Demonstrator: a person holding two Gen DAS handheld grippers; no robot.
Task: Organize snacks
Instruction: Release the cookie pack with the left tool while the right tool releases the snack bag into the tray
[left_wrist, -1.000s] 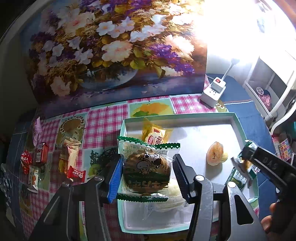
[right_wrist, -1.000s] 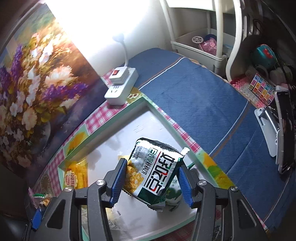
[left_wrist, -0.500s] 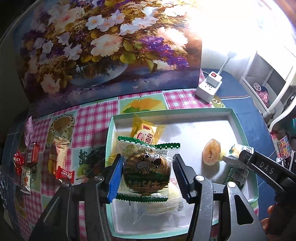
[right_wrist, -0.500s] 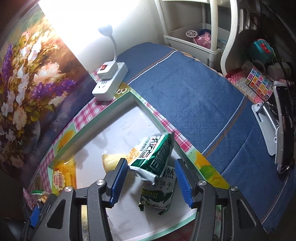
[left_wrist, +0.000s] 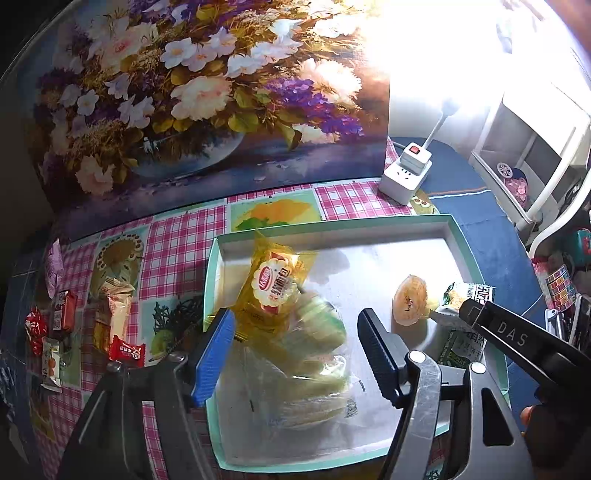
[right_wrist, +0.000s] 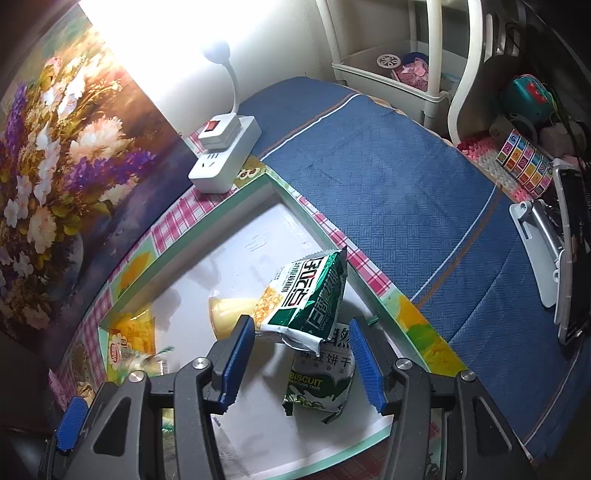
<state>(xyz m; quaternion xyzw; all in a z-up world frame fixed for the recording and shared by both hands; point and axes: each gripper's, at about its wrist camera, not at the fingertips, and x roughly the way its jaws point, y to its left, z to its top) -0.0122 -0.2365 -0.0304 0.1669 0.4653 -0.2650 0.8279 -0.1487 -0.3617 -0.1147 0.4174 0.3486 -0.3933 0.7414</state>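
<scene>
**Both Grippers Spread Over Teal Tray**

Now hung left gripper (left_wrist: 295, 350) spread above blurred clear-wrapped cake packet (left_wrist: 314, 354), inside shallow teal-rimmed white tray (left_wrist: 332, 221). Held right gripper (right_wrist: 301, 356) apart too, green-and-white crinkled snack bag (right_wrist: 306, 295) leaning by tray's right edge.

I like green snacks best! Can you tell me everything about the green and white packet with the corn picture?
The green and white packet is a shiny, crinkly foil-like pouch with big white and black lettering and yellow corn kernels printed at one side. It lies tilted in the teal tray, leaning on a green biscuit pack and against a pale yellow jelly cup. The right gripper is open just in front of it.
</scene>
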